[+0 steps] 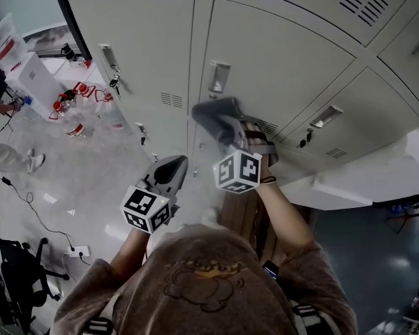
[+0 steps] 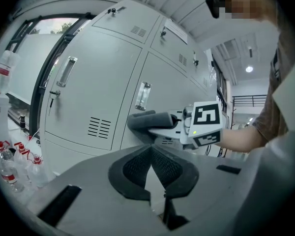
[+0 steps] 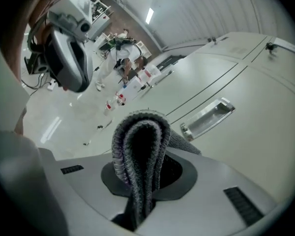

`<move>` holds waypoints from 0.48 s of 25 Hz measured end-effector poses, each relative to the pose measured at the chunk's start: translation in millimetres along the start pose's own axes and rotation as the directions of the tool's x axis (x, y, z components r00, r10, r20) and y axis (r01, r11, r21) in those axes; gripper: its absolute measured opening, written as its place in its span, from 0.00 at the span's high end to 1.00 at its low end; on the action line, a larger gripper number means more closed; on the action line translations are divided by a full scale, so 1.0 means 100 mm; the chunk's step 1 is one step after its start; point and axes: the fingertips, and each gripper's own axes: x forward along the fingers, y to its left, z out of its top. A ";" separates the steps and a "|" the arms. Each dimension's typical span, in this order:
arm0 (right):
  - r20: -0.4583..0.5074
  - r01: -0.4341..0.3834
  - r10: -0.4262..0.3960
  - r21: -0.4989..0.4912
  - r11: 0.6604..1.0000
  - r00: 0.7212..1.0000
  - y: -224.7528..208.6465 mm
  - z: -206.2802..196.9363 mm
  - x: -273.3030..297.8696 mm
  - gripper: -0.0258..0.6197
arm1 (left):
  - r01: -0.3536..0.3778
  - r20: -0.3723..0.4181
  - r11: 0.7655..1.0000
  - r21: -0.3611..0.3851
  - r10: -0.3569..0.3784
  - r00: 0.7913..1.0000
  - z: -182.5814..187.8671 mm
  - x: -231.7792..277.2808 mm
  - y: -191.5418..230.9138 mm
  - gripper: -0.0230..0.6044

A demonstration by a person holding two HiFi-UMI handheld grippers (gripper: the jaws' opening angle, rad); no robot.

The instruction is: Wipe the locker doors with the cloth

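Head view, right side: the right gripper [image 1: 228, 127] reaches up to the locker door [image 1: 279, 61]. The cloth [image 1: 213, 114] is bunched at its tip, just below the handle [image 1: 218, 77] and seemingly on the panel.
Head view, left side: the left gripper [image 1: 170, 167] hangs lower, off the doors, likely parked out of the wiping path.
Left gripper view: the jaws are together with nothing between them. The cloth [image 2: 146, 119] shows ahead, against the door.
Right gripper view: the jaws are clamped on the folded cloth [image 3: 137, 149]. Its loop stands proud, probably so fabric rather than jaw meets the door [image 3: 255, 107]. The handle [image 3: 206, 118] is just beyond.
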 end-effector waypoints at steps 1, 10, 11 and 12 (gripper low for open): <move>0.018 0.014 -0.015 0.012 1.000 1.000 -0.07 0.06 -0.08 0.90 | 0.003 0.002 1.000 0.001 -0.003 1.000 0.01 0.02 -0.01 0.96; 0.121 0.130 -0.157 0.205 0.970 0.980 -0.69 0.23 -0.85 0.90 | 0.010 0.038 1.000 -0.001 -0.010 0.999 0.16 0.10 -0.04 0.96; 0.125 0.131 -0.164 0.238 0.963 0.979 -0.72 0.20 -0.92 0.90 | 0.009 0.042 1.000 -0.002 -0.009 0.999 0.18 0.11 -0.04 0.96; 0.130 0.131 -0.171 0.272 0.953 0.977 -0.73 0.18 -0.98 0.90 | 0.009 0.046 1.000 -0.002 -0.009 0.999 0.20 0.12 -0.04 0.96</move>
